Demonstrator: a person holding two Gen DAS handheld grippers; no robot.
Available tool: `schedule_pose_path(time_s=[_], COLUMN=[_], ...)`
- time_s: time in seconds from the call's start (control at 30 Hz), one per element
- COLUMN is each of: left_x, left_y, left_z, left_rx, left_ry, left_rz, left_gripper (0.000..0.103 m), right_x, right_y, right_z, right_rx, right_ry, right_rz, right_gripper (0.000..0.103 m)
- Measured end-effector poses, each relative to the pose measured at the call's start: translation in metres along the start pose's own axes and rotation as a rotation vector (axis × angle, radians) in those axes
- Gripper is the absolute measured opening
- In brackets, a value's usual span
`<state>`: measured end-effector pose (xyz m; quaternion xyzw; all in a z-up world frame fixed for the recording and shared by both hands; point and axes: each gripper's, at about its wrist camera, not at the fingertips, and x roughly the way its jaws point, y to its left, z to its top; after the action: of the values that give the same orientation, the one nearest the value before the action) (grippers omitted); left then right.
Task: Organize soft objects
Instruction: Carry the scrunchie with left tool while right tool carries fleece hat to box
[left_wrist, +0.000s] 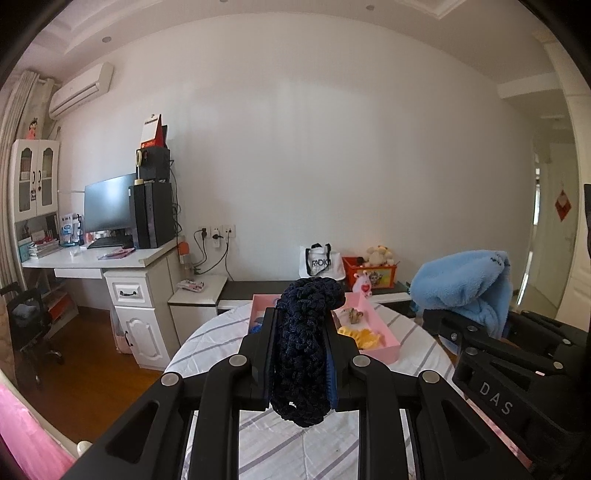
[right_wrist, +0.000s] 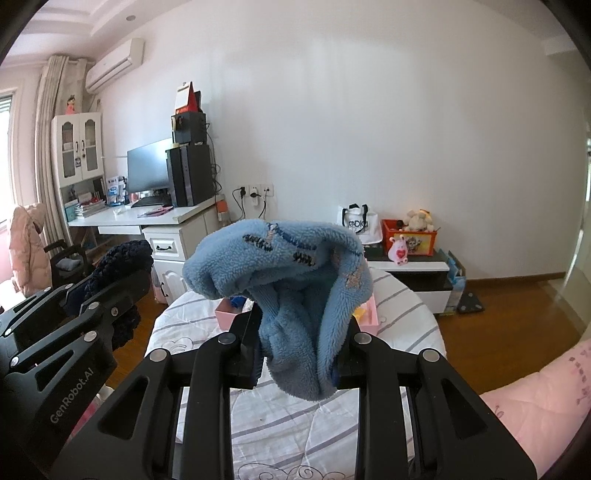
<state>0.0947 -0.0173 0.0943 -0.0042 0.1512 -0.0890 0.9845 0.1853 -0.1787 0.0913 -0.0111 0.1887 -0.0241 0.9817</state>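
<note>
Left wrist view, near field: left gripper (left_wrist: 301, 350), its fingers (left_wrist: 267, 354) clamped on a dark navy knitted piece (left_wrist: 306, 332) that stands upright between them, its top bulging above the tips and its lower end hanging below the pads; beneath it, the round bench (left_wrist: 221, 332) under a white cloth with grey stripes; at 3 o'clock, the right gripper (left_wrist: 476, 332) carrying a light blue fleece garment (left_wrist: 465, 288). Just beyond the navy piece, at 12 o'clock, a pink tray (left_wrist: 384, 345) rests on the bench, holding a yellow soft item (left_wrist: 360, 336) and a small brown-beige item (left_wrist: 352, 315); a blue object shows at the tray's left edge, too hidden to identify.

Right wrist view, near field: the right gripper (right_wrist: 297, 343), fingers (right_wrist: 249, 343) clamped on the fleece garment (right_wrist: 291, 288), which rises between them, folds over above the tips and hangs below; at 9 o'clock, the left gripper (right_wrist: 107, 291) with the navy piece (right_wrist: 122, 262); the tray (right_wrist: 229, 317) lies partly hidden behind the garment; pink bedding (right_wrist: 535, 406) at 4 o'clock.

Far field: at 10 o'clock, a white desk (left_wrist: 92, 258) with monitor (left_wrist: 109, 203) and computer tower (left_wrist: 151, 216); at 1 o'clock, a low cabinet (right_wrist: 410, 266) bearing a white tote bag (right_wrist: 356, 223) and a red toy box (right_wrist: 408, 240).
</note>
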Motion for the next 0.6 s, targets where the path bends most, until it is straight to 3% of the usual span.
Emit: schedule_pose_path(time_s=[0.6], left_x=[0.033], left_y=[-0.003], left_z=[0.021], left_rx=[-0.001], left_ry=[0.051], left_rz=[0.008], left_gripper=[0.019], right_x=[0.012], right_y=[-0.001], right_z=[-0.002], right_rx=[0.011], right_ry=[0.018], right_rz=[-0.011], right_gripper=[0.025])
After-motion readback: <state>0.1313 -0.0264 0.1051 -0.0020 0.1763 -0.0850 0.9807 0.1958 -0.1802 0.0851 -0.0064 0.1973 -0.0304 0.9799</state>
